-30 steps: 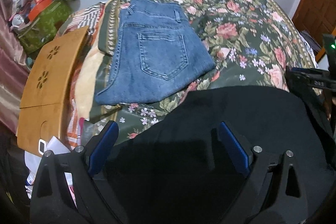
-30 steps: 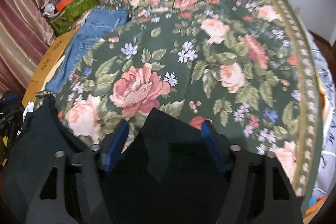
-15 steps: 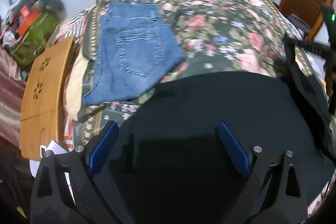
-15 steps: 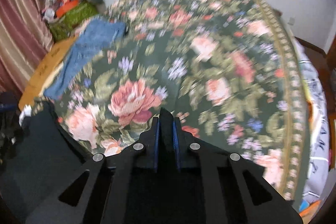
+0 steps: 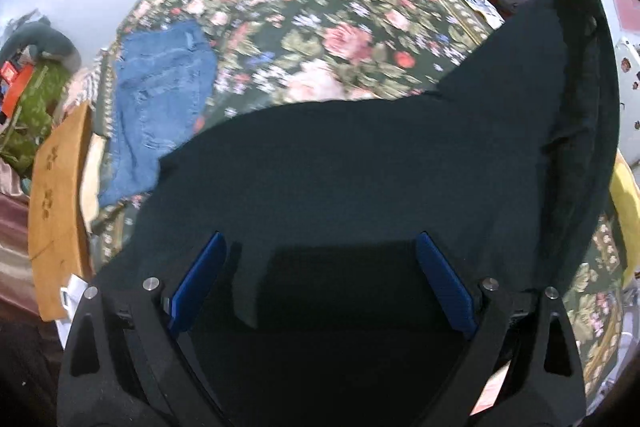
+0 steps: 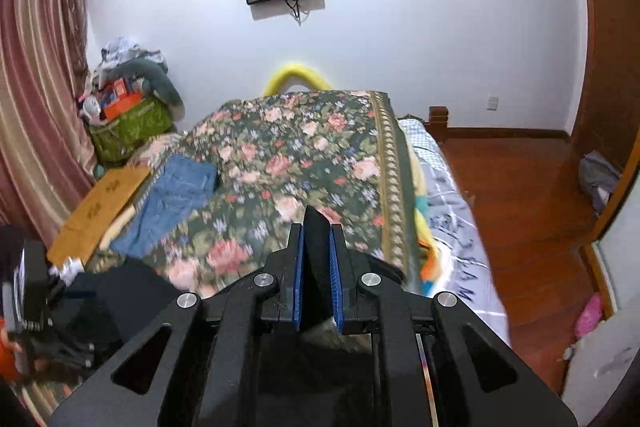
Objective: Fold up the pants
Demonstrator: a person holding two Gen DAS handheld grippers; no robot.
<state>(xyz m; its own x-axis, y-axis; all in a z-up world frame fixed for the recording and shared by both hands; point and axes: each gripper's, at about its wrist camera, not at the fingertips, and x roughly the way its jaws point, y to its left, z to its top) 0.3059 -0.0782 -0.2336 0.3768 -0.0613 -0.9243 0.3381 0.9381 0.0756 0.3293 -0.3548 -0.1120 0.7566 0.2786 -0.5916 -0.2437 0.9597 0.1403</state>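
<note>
Black pants lie on the floral bedspread, their right part pulled up into the air toward the upper right. My left gripper is open, its blue pads wide apart over the black cloth. My right gripper is shut on a fold of the black pants and holds it well above the bed. More black cloth shows low at the left of the right wrist view.
Folded blue jeans lie on the bed's left side, also in the right wrist view. A wooden board and a green bag stand left of the bed. Wooden floor is on the right.
My right gripper closed on the black pants and lifted them high, tilting its view up to the wall. The pants' right part rose in the left wrist view.
</note>
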